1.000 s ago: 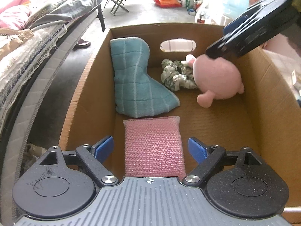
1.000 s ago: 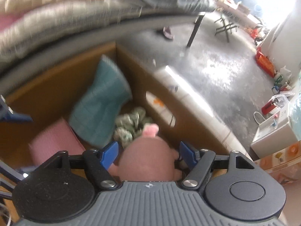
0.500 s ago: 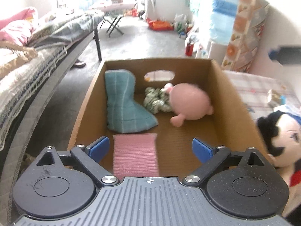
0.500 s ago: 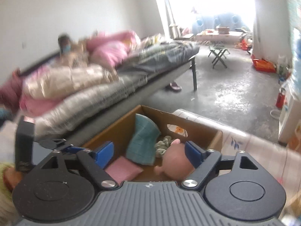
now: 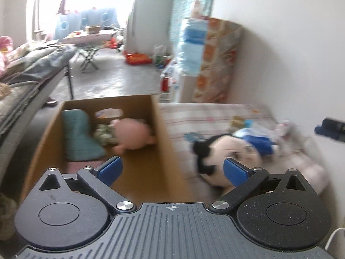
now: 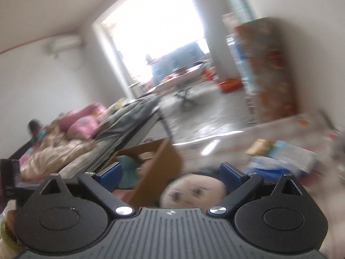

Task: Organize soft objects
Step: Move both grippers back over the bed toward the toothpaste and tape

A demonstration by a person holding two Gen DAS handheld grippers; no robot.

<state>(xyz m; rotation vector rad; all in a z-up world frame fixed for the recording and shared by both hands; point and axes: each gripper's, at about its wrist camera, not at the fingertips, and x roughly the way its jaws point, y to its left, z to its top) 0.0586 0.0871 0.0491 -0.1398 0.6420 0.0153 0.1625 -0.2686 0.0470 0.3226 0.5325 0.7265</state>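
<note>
Hovering above the near end of the cardboard box (image 5: pixel 166 133), the left gripper (image 5: pixel 172 170) has its jaws wide apart; they have just been opening, with nothing between them. Both views are motion-blurred.

Box contents, left wrist view: teal cloth (image 5: pixel 79 136) leaning against the left wall; pink plush toy (image 5: pixel 131 136) toward the far right corner, just below the handle cut-out; a green-and-white patterned scrunchie (image 5: pixel 103 136) between cloth and plush, touching the plush. A strip of pink at the near edge, behind the left finger, is too hidden to identify.

Outside the box, just beside its right wall, a black-haired doll (image 5: pixel 228 153) in blue clothing lies on a pale checked mattress (image 5: pixel 215 116).

Right gripper (image 6: pixel 170 172): jaws also spread wide, having just been opening, empty. The doll's face (image 6: pixel 189 192) shows low between its fingers, untouched by the pads. The box's right wall (image 6: pixel 157 172) stands to the left of the face.

A bed piled with bedding (image 6: pixel 86 133) runs along the left.
</note>
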